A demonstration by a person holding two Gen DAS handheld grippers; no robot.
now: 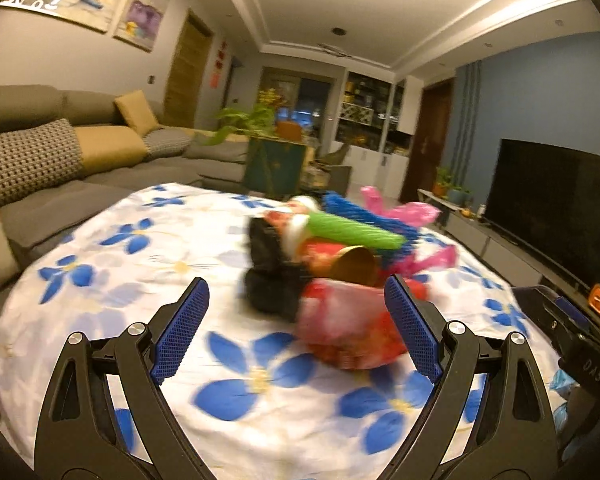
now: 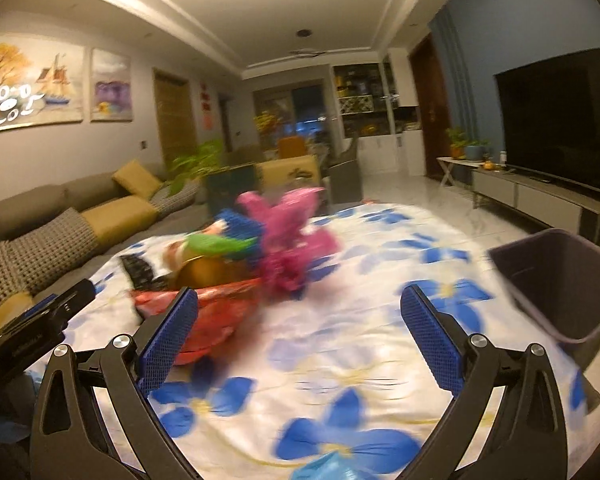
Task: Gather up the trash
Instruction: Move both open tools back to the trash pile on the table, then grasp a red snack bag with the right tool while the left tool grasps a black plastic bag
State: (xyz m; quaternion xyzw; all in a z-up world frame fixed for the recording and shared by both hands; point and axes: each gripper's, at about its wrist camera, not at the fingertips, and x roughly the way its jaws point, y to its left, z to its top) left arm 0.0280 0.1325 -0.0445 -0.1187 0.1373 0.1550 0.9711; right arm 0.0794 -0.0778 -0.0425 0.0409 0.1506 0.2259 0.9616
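We see table under white cloth with blue flowers; on it, blurred trash heap: red bag, pink bag, green wrapper, black piece. Dark bin at right edge.

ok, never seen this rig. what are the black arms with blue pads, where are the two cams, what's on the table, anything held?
No robot here: a person carries one hand-held gripper in each hand. The black arms with blue pads are its two fingers, and a fisheye camera on each looks forward along them.

One picture is from the left hand-held gripper, the other from the right hand-held gripper. Both are open and hold nothing.

On the flowered tablecloth lies a blurred trash pile: a red wrapper, pink plastic, blue netting, something green, something black. A dark bin stands on the right in the right view.
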